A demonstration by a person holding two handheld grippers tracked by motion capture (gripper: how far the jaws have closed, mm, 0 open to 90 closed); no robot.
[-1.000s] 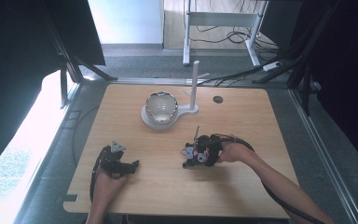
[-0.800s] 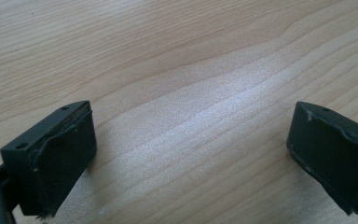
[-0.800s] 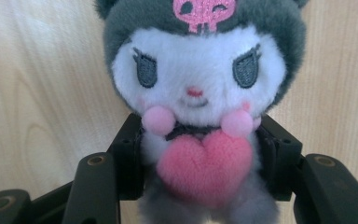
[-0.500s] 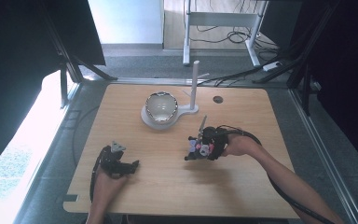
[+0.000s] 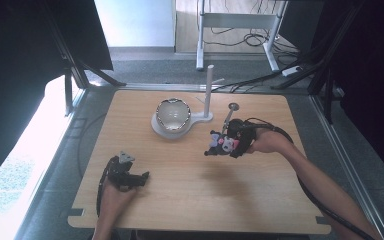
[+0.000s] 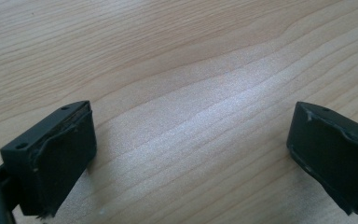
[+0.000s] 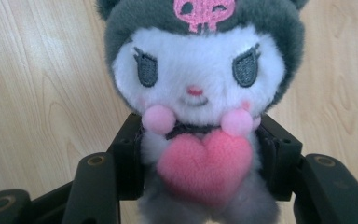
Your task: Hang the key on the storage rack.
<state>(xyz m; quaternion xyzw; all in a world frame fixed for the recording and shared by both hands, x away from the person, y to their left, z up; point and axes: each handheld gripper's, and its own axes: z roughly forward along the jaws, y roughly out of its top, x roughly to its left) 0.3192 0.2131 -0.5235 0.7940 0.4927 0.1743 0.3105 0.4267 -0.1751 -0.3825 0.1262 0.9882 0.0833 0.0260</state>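
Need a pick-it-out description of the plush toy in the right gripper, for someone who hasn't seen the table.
Start at the wooden table, then go right of the shiny bowl and the white post. There the right gripper is shut on the plush toy. Its white face under a dark grey hood with a pink skull, plus the pink heart on its chest, sets it apart; everything near it is hard and plain.

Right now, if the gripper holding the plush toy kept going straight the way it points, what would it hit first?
The right gripper points left across the table with the plush toy in its jaws. The way looks free; the bowl seems to lie off to the side, though depth is unclear.
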